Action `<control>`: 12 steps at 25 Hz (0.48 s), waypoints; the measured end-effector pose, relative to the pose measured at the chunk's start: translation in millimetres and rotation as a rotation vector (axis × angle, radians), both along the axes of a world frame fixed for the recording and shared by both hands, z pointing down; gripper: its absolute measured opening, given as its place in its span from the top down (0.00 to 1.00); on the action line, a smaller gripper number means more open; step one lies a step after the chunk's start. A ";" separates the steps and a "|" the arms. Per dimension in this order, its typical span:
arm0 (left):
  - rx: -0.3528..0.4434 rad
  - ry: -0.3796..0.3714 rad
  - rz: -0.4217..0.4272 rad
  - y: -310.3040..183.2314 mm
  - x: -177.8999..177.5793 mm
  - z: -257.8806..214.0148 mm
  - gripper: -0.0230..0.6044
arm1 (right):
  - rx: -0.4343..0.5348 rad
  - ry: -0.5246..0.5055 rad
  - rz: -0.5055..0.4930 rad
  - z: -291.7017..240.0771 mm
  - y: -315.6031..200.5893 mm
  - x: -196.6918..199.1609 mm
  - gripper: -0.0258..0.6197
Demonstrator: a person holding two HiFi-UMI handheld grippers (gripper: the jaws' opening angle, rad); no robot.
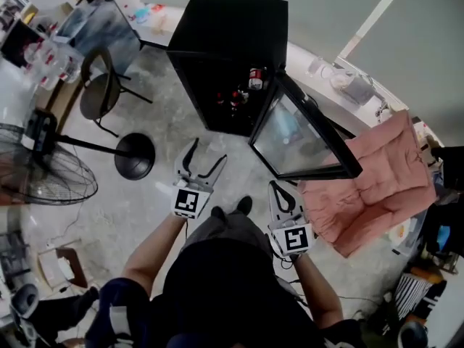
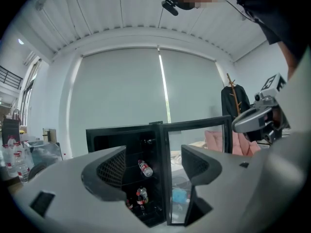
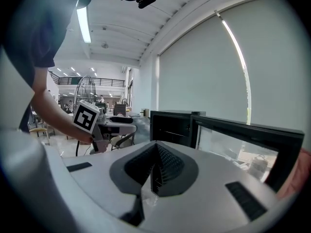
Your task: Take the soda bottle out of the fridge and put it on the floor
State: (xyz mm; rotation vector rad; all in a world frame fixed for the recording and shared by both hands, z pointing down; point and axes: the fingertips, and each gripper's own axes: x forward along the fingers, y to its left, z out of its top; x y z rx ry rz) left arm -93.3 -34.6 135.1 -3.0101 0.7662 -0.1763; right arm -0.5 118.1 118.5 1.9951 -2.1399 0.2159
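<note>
The black fridge point(image 1: 230, 46) stands in front of me with its glass door point(image 1: 297, 133) swung open to the right. Inside, a bottle with a red label point(image 1: 254, 78) lies on an upper shelf, and dark soda bottles point(image 1: 233, 98) stand lower down. In the left gripper view the tilted bottle point(image 2: 145, 168) and the dark soda bottles point(image 2: 141, 195) show between the jaws. My left gripper point(image 1: 201, 162) is open and empty, short of the fridge opening. My right gripper point(image 1: 285, 194) is shut on nothing, below the door's corner; its closed jaws point(image 3: 154, 171) point past the fridge point(image 3: 170, 125).
A standing fan point(image 1: 43, 172) with a round black base point(image 1: 135, 155) is at the left, with a chair point(image 1: 101, 93) behind it. A pink cushion point(image 1: 377, 180) lies right of the door. A table with bottles point(image 1: 43, 49) is at far left, and a cardboard box point(image 1: 61, 267) lies on the floor.
</note>
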 end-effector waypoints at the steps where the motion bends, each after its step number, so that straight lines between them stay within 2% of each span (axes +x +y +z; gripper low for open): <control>1: 0.004 -0.004 0.000 -4.6 5.5 3.4 0.42 | -0.004 -0.007 0.001 3.1 -3.0 2.3 0.93; 5: 0.017 0.001 0.003 -29.5 31.2 23.6 0.42 | -0.038 0.013 -0.003 24.4 -13.8 12.1 0.93; 12: -0.001 0.002 0.038 -77.8 71.0 88.7 0.42 | -0.037 -0.004 0.069 63.0 -44.4 27.3 0.93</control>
